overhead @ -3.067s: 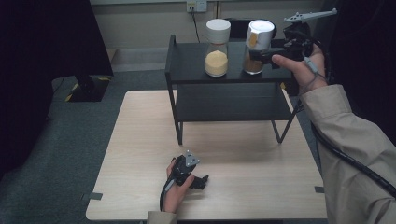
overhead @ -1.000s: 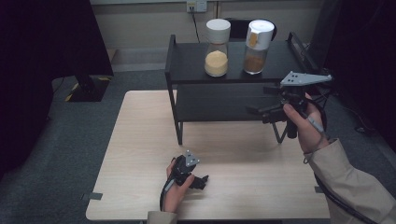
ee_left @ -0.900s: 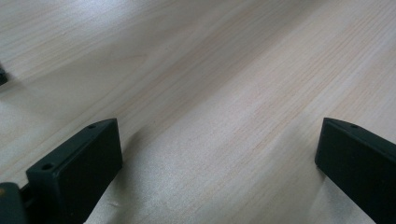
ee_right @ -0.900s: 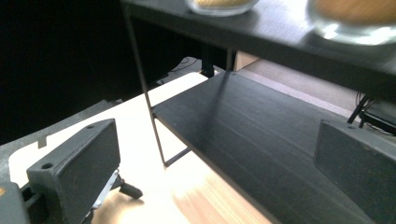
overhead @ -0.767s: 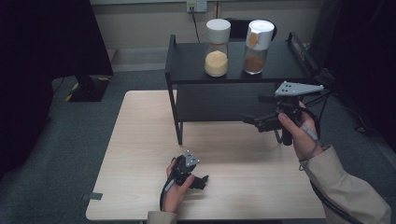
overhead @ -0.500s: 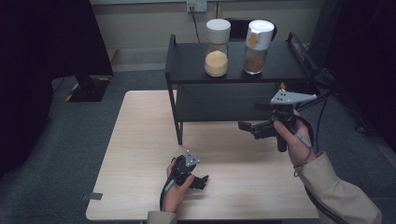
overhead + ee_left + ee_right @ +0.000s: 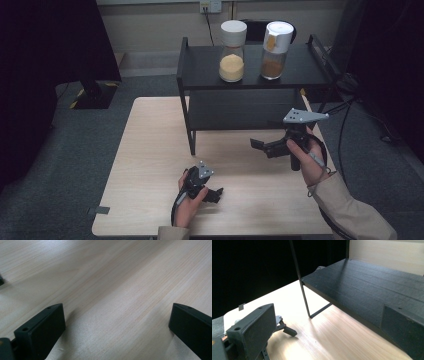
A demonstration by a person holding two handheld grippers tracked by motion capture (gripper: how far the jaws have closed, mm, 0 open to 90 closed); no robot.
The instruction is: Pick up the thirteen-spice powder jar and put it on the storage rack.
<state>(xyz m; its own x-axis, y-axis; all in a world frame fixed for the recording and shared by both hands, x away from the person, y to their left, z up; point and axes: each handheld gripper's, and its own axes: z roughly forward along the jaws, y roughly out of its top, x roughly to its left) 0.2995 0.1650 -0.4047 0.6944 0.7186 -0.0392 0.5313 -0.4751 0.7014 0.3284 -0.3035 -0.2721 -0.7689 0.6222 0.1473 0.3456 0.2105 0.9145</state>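
My left gripper (image 7: 214, 194) rests low on the wooden table (image 7: 150, 150) near its front edge, held in a hand. In the left gripper view its jaws stand wide apart over bare wood, so the left gripper (image 7: 116, 315) is open and empty. My right gripper (image 7: 260, 146) hovers in front of the black shelf (image 7: 200, 70), jaws pointing left. It is open and empty, as the right gripper (image 7: 328, 315) also appears in its own view, facing the shelf's lower board (image 7: 367, 290). On the shelf top stand a white-lidded jar of yellow powder (image 7: 232, 50) and a jar of brown contents (image 7: 274, 50).
The shelf's thin black leg (image 7: 304, 297) stands on the table ahead of the right gripper. Black cables (image 7: 345, 130) trail off the table's right side. A dark curtain (image 7: 45, 45) hangs at the left, and a wall socket (image 7: 210, 6) is behind the shelf.
The right gripper has left the brown jar on the shelf top, come down and moved left and nearer, to in front of the lower shelf. The left gripper has not moved.
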